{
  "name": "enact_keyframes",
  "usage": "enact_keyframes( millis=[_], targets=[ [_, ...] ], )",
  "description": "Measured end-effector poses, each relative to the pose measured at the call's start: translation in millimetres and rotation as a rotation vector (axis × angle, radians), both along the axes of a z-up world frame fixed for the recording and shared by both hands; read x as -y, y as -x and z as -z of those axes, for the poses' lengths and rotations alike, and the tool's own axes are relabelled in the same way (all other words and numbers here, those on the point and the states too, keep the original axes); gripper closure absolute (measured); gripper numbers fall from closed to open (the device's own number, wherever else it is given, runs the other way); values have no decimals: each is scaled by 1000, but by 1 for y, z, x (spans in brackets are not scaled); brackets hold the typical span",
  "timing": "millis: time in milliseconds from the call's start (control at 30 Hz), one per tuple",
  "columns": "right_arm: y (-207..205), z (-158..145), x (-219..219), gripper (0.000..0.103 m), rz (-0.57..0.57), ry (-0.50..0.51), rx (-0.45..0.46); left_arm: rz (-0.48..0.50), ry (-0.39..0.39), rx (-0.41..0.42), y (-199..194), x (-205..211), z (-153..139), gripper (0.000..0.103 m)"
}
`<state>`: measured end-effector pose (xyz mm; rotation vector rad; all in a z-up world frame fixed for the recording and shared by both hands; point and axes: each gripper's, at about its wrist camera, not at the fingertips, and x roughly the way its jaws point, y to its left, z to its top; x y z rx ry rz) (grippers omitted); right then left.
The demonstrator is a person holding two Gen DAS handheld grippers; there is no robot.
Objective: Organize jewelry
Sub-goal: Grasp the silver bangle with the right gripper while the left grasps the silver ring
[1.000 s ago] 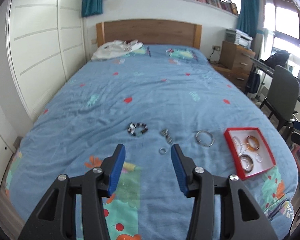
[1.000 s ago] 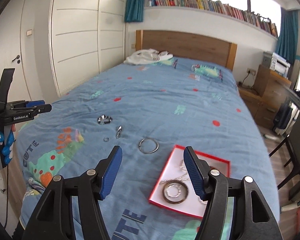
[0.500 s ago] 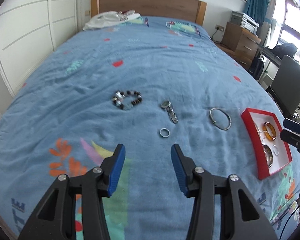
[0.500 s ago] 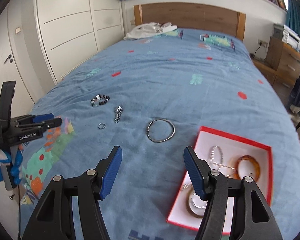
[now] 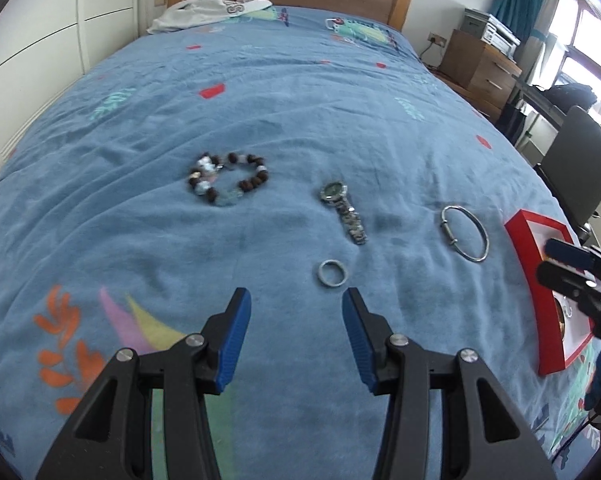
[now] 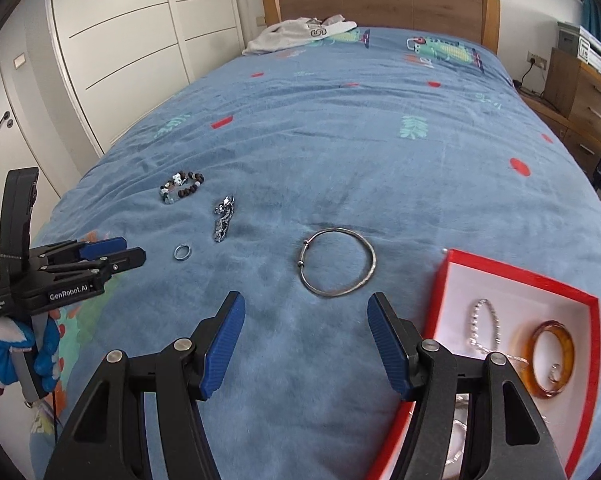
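On the blue bedspread lie a beaded bracelet [image 5: 226, 179], a metal watch [image 5: 343, 212], a small silver ring [image 5: 332, 273] and a silver bangle [image 5: 465, 233]. A red box [image 6: 512, 344] at the right holds an amber bangle [image 6: 550, 360] and a silver chain [image 6: 485, 330]. My left gripper [image 5: 294, 320] is open and empty, just short of the ring. My right gripper [image 6: 302, 326] is open and empty, just short of the bangle [image 6: 337, 261], with the box to its right. The ring [image 6: 181, 251], the watch [image 6: 223, 224] and the beads [image 6: 181, 188] also show in the right wrist view.
A white garment [image 5: 208, 10] lies at the headboard. White wardrobes [image 6: 112, 40] line the left side. A wooden dresser [image 5: 480, 68] and a dark chair [image 5: 580, 172] stand at the right of the bed.
Both grippers have moved forward and down toward the bed. The left has closed in on the ring, the right on the silver bangle. Both stay open and empty.
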<state>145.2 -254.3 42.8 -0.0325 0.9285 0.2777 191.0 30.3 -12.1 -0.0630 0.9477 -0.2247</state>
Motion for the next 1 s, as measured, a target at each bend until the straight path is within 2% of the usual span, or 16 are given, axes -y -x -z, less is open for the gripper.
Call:
enact_keyframes(
  millis=[133,400,600,767,833,933,1000],
  targets=[
    [-12,9,-6,44,-7,-5,-18,44,19,-4,-9,10,7,58],
    [-38,33,-13,60,-8,-22,-61,95,1,-24,-27,26,23,59],
    [-57,51,-13,65,9,-52,-101,120,-30,-40,-33,34,37,69],
    [-67,64,-13,67,17,-50,-128,123,-40,-35,-36,36,40,84],
    [-69,67,-17,67,11,-44,-133,122,-39,-33,-36,35,40,84],
    [-73,71,-23,79,-2,-35,-144,116,-43,-27,-35,36,39,85],
    [-75,73,-24,95,-4,-41,-156,111,-44,-23,-33,36,37,85]
  ],
)
